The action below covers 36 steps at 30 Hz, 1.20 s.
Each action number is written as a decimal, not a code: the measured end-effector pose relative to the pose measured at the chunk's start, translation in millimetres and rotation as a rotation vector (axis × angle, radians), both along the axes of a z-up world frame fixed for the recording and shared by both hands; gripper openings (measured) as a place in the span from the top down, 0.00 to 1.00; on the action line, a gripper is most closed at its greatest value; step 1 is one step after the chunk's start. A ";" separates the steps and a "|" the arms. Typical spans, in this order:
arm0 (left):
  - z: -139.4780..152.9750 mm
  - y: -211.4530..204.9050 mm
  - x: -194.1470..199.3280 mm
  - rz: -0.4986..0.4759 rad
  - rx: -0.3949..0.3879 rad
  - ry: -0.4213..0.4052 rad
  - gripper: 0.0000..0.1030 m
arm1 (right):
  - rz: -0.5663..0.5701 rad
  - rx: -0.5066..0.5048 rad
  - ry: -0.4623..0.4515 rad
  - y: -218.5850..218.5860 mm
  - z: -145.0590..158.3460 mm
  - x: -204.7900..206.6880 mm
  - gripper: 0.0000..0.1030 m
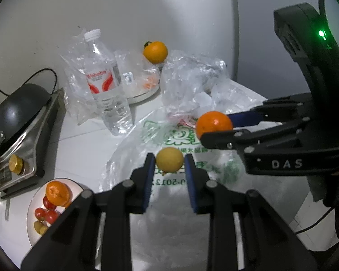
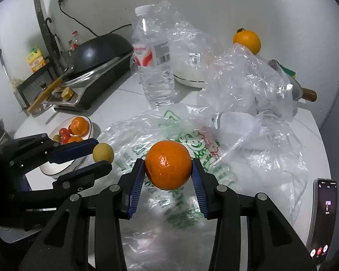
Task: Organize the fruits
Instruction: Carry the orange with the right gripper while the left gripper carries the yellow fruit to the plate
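My left gripper (image 1: 169, 164) is shut on a small yellow fruit (image 1: 169, 160), held above a printed plastic bag (image 1: 169, 135); it also shows in the right wrist view (image 2: 102, 152). My right gripper (image 2: 168, 168) is shut on an orange (image 2: 168, 164), seen from the left wrist view (image 1: 213, 124) too. A white plate (image 1: 34, 214) at the lower left holds an orange (image 1: 57, 193), cherry tomatoes (image 1: 46, 212) and a yellow fruit. Another orange (image 1: 155, 52) sits at the back on a white bowl under plastic.
A water bottle (image 1: 106, 83) stands behind the bag. Crumpled clear bags (image 2: 248, 85) lie at the right. A black wok on a cooker (image 1: 18, 113) is at the left. A phone (image 2: 323, 219) lies at the table's right edge.
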State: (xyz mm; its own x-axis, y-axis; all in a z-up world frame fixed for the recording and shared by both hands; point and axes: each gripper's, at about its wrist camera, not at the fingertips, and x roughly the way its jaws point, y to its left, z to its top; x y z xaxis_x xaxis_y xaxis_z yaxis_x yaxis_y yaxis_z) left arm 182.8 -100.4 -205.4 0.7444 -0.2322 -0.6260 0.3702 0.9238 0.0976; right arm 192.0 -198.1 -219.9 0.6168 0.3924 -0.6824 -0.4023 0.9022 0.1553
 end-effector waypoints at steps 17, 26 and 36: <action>19.4 22.6 -52.4 0.021 -0.004 -0.049 0.73 | 0.002 0.004 -0.027 13.1 12.7 -41.7 0.57; 28.1 36.3 -77.9 0.032 -0.021 -0.076 0.73 | 0.024 -0.007 -0.053 31.5 23.9 -59.5 0.57; 29.3 65.3 -95.4 0.058 -0.040 -0.092 0.73 | 0.033 -0.028 -0.066 58.0 30.0 -72.8 0.57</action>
State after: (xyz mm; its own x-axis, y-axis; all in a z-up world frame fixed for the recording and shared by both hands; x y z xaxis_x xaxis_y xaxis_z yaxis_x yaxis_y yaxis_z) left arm 87.4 -35.1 -176.0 0.8112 -0.2104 -0.5457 0.3071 0.9473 0.0911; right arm 119.1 -140.0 -189.9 0.6477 0.3947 -0.6517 -0.4404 0.8919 0.1026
